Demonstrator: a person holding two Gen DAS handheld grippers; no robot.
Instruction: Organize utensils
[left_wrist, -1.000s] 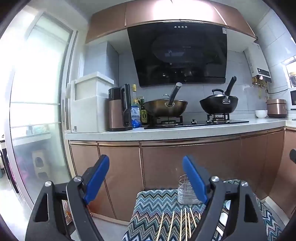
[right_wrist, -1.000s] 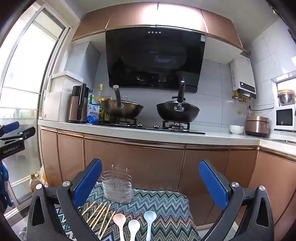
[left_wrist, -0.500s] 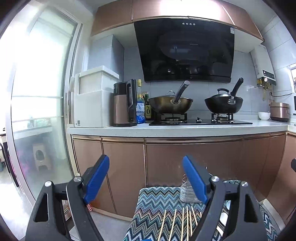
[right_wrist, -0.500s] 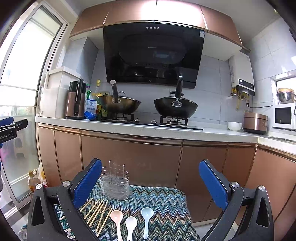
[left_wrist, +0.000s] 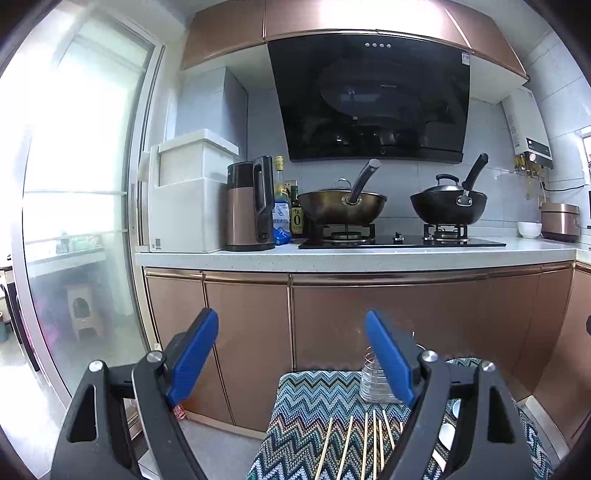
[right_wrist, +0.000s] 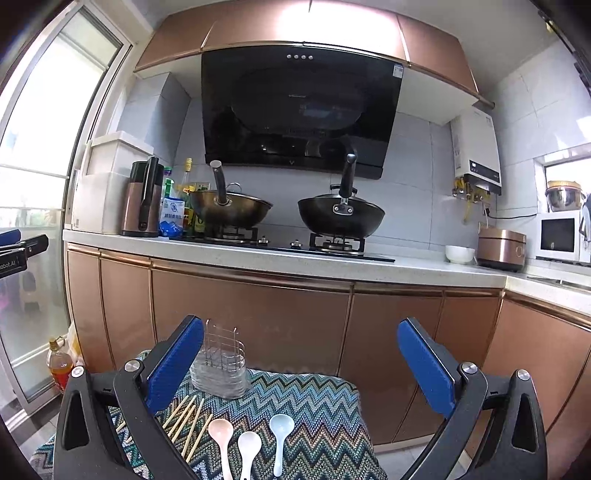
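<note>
Hovering released, left gripper (left_wrist: 291, 354) and right gripper (right_wrist: 301, 360), chopsticks (right_wrist: 186, 421) view shifted slightly.

Bright window (left_wrist: 55, 147) glare, fisheye-warped edges

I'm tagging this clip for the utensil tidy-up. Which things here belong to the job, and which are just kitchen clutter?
Job:
- chopsticks
- pink spoon
- white spoon
- blue spoon
- wire utensil holder
- zigzag cloth

Clutter:
- two woks
- kettle
- rice cooker
- oil bottle on floor
</note>
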